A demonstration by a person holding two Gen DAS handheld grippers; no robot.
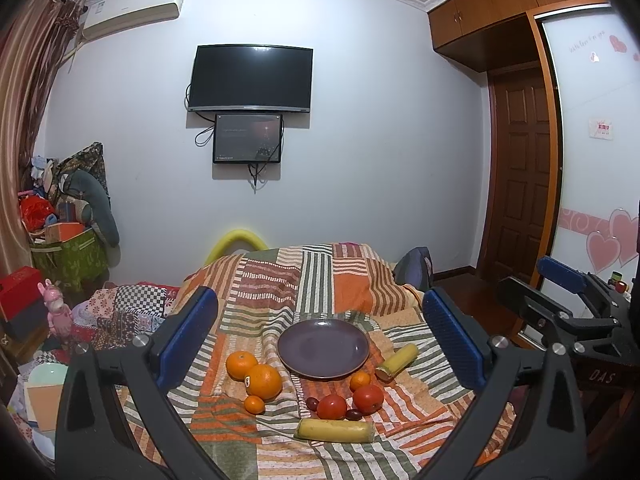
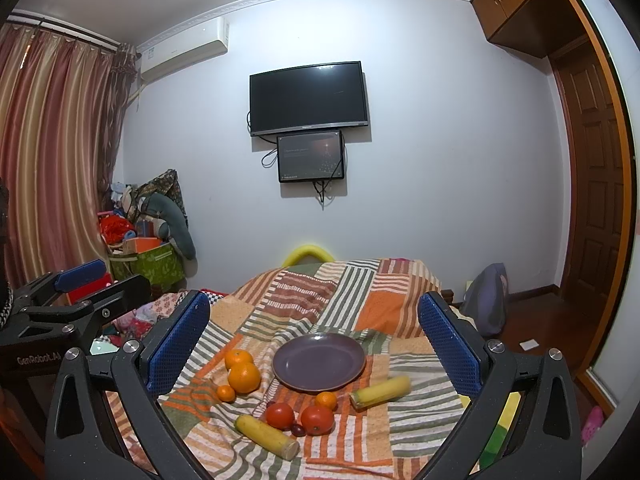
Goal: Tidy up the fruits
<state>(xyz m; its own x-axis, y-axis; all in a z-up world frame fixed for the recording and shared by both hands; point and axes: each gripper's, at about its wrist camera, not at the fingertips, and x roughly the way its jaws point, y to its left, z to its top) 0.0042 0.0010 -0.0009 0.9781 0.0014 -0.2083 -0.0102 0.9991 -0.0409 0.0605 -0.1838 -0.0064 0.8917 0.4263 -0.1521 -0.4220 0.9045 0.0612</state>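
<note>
An empty purple plate point(image 1: 323, 347) point(image 2: 319, 361) lies on a striped patchwork blanket point(image 1: 280, 280) point(image 2: 304, 292). Left of it are two oranges point(image 1: 263, 381) point(image 2: 244, 377) and a small tangerine point(image 1: 255, 404) point(image 2: 226, 393). In front are two tomatoes point(image 1: 368, 398) point(image 2: 280, 415), another tangerine point(image 1: 360, 381) point(image 2: 326, 400), dark grapes point(image 1: 312, 402) point(image 2: 297, 429) and two yellow corn-like pieces point(image 1: 336, 431) point(image 2: 380, 390). My left gripper point(image 1: 320, 312) and right gripper point(image 2: 314, 316) are both open, empty, above and short of the fruit.
A wall TV point(image 1: 250, 79) and a small screen point(image 1: 248, 138) hang ahead. A cluttered pile with a green box point(image 1: 70, 256) is at the left, a wooden door point(image 1: 520, 184) at the right. A dark bag point(image 2: 486, 300) sits by the bed.
</note>
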